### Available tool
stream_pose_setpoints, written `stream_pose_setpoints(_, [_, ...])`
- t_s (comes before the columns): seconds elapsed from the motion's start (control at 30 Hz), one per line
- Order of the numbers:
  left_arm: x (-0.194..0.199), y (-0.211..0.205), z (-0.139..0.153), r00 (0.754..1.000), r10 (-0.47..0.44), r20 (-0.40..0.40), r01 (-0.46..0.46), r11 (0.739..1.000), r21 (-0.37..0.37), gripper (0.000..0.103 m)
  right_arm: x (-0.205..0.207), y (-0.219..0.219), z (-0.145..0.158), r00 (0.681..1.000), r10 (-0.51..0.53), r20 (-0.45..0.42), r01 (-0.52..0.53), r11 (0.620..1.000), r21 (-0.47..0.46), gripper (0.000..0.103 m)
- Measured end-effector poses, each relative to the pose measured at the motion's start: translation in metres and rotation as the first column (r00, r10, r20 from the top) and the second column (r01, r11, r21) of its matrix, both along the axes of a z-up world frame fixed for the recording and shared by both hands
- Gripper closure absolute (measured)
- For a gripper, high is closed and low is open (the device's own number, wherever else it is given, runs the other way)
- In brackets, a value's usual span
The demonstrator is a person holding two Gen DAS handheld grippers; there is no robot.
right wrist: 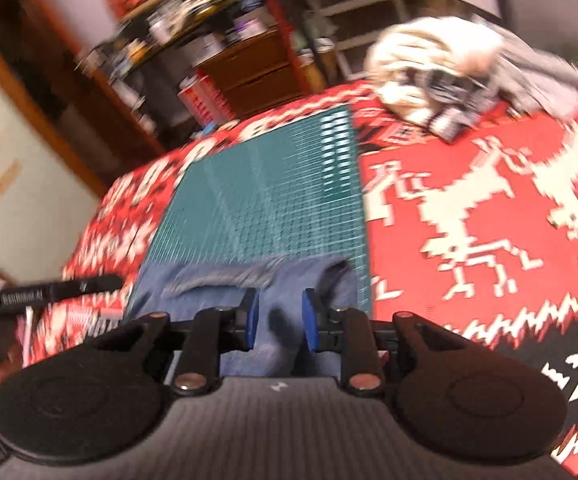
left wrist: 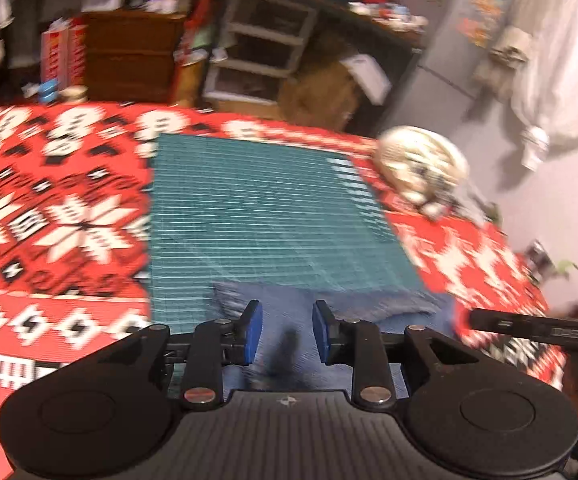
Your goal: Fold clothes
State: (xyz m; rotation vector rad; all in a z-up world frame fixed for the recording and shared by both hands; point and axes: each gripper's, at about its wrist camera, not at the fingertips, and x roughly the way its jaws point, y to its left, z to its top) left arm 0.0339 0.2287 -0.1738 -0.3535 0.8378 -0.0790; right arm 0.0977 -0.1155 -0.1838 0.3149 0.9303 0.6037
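Blue garment (left wrist: 329,312) on green mat (left wrist: 257,208) — hand-held grippers agape

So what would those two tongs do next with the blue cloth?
Probably lower and close on the blue cloth's near part. The left tongs and right tongs are open above it, holding nothing, and it lies rumpled at the green mat's near end.
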Motion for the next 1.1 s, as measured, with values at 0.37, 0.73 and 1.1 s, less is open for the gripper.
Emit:
stream_pose_setpoints(0.37, [0.032, 0.042, -0.04, 0.982, 0.087, -0.169, -0.127, 0.961, -0.245, 0.075, 0.043, -0.025, -0.04, 0.966, -0.119, -0.228, 0.167, 0.965, 0.201, 0.076])
stream_pose_setpoints(0.73, [0.031, 0.04, -0.043, 0.983, 0.132, -0.127, -0.157, 0.963, -0.217, 0.091, 0.047, -0.018, -0.051, 0.967, -0.144, -0.212, 0.182, 0.968, 0.171, 0.103])
stream_pose_setpoints(1.1, [0.023, 0.029, -0.028, 0.983, 0.17, -0.071, -0.178, 0.976, -0.125, 0.092, 0.029, -0.02, -0.029, 0.987, -0.148, -0.056, 0.149, 0.989, 0.015, 0.103])
